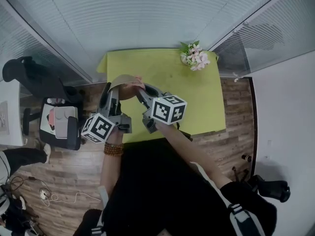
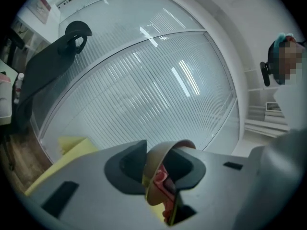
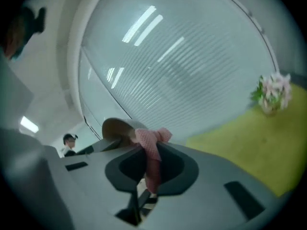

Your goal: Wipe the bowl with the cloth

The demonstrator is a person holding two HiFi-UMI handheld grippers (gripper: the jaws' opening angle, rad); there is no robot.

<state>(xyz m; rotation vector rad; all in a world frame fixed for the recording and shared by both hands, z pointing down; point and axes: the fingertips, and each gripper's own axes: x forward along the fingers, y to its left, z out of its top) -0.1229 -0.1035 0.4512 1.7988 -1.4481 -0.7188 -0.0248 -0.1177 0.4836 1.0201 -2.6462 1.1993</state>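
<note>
A tan bowl (image 1: 123,79) is held up on edge above the left front part of the green table (image 1: 197,97). My left gripper (image 1: 112,90) is shut on its rim; in the left gripper view the bowl's wall (image 2: 154,166) stands between the two jaws. My right gripper (image 1: 140,90) comes in from the right, shut on a pink cloth (image 1: 132,88). The cloth (image 3: 150,150) hangs between the right jaws and its top bunches against the bowl's rim (image 3: 115,127). Pink cloth (image 2: 162,178) also shows inside the bowl in the left gripper view.
A pot of pink flowers (image 1: 195,56) stands at the table's far right corner. A black chair (image 1: 54,114) with things on it stands on the wood floor to the left. Glass walls with blinds close off the back. A person (image 3: 70,143) stands in the distance.
</note>
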